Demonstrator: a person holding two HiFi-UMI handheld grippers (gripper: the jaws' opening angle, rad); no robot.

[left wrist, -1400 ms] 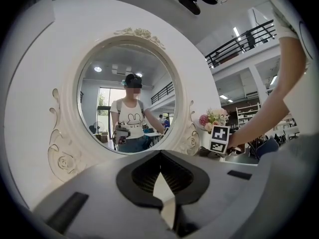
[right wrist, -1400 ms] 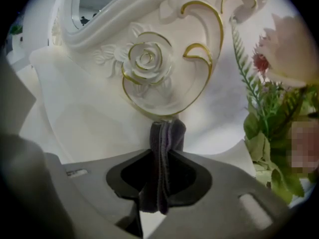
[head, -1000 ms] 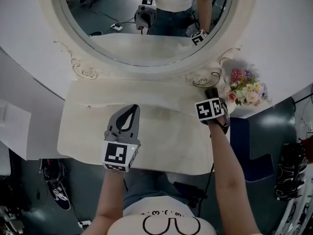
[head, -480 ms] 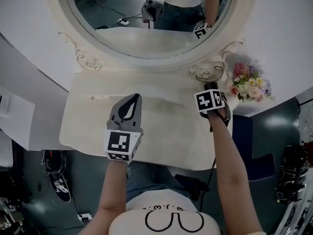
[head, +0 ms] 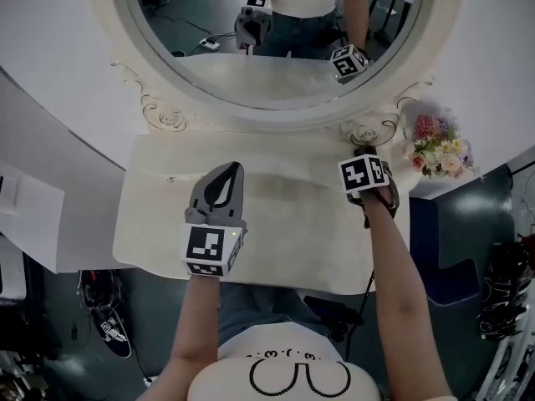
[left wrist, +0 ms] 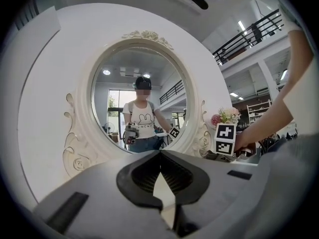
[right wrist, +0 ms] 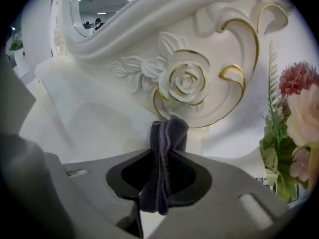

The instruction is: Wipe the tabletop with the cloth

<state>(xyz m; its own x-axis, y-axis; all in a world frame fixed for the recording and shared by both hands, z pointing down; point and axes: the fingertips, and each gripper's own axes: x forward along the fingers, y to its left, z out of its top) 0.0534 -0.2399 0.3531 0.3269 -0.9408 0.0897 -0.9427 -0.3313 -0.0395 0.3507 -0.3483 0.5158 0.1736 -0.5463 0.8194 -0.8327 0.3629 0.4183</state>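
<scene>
The cream tabletop [head: 284, 215] lies below a big oval mirror [head: 276, 40]. My right gripper [head: 361, 152] is at the table's back right corner, just in front of the carved rose [right wrist: 185, 81] on the mirror frame. It is shut on a folded dark purple cloth [right wrist: 167, 143], which stands up between the jaws and pokes out past the tips. In the head view the cloth is mostly hidden under the gripper. My left gripper [head: 227, 168] hovers over the left middle of the table, shut with nothing in it; its tips [left wrist: 160, 156] meet.
A bouquet of pink and white flowers [head: 439, 149] stands just right of the table's back corner, close to the right gripper, and shows again as flowers [right wrist: 299, 123]. The mirror frame rises along the table's back edge. Shoes [head: 104, 324] lie on the floor at the left.
The right gripper with the cloth has edged a little toward the mirror frame. The left gripper stays about where it was. The head view has shifted slightly.
</scene>
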